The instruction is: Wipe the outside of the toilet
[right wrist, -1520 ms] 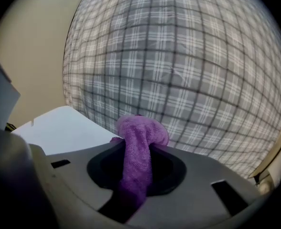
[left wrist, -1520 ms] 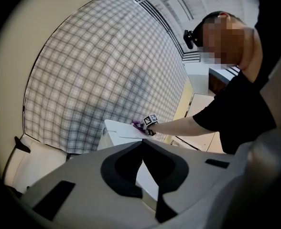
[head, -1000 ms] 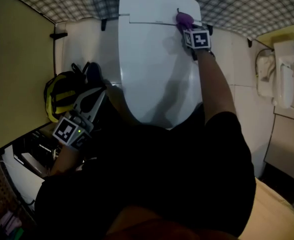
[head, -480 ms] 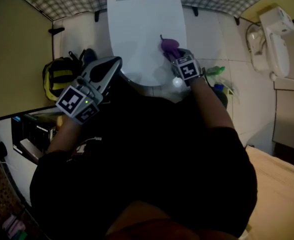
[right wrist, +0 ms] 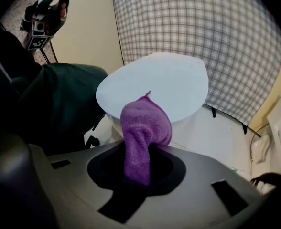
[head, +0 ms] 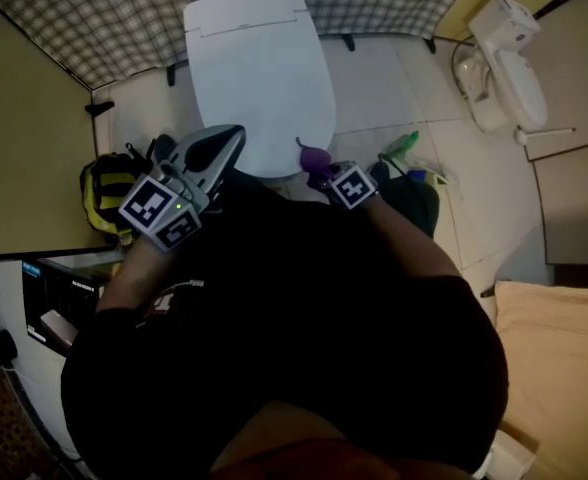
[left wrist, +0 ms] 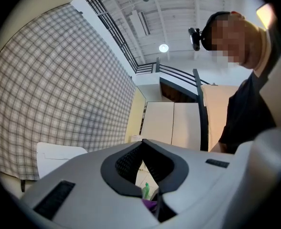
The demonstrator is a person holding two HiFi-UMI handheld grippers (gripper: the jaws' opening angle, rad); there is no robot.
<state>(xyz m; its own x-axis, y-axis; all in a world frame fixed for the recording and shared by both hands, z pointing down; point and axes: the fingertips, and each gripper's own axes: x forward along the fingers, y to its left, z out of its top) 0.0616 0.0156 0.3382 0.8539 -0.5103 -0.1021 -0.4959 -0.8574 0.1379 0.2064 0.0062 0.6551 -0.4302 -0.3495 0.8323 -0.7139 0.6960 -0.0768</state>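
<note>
The white toilet (head: 259, 68) stands with its lid down against the checked wall. My right gripper (head: 319, 168) is at the toilet's front edge, shut on a purple cloth (head: 313, 156). In the right gripper view the purple cloth (right wrist: 144, 130) sticks up out of the right gripper (right wrist: 139, 159), with the toilet lid (right wrist: 164, 82) just beyond it. My left gripper (head: 232, 136) is held over the front left of the lid, shut and with nothing in it. In the left gripper view the left gripper (left wrist: 141, 149) points upward at the wall and ceiling.
A yellow and black bag (head: 109, 188) lies on the floor left of the toilet. A green spray bottle (head: 404, 148) and a dark bin (head: 414, 196) stand to its right. A white wall fixture (head: 509, 63) is at the upper right. My dark clothing fills the lower view.
The right gripper has drawn the purple cloth from the lid's far end back to the toilet's front edge. The left gripper has risen beside the lid. The head view has pulled back.
</note>
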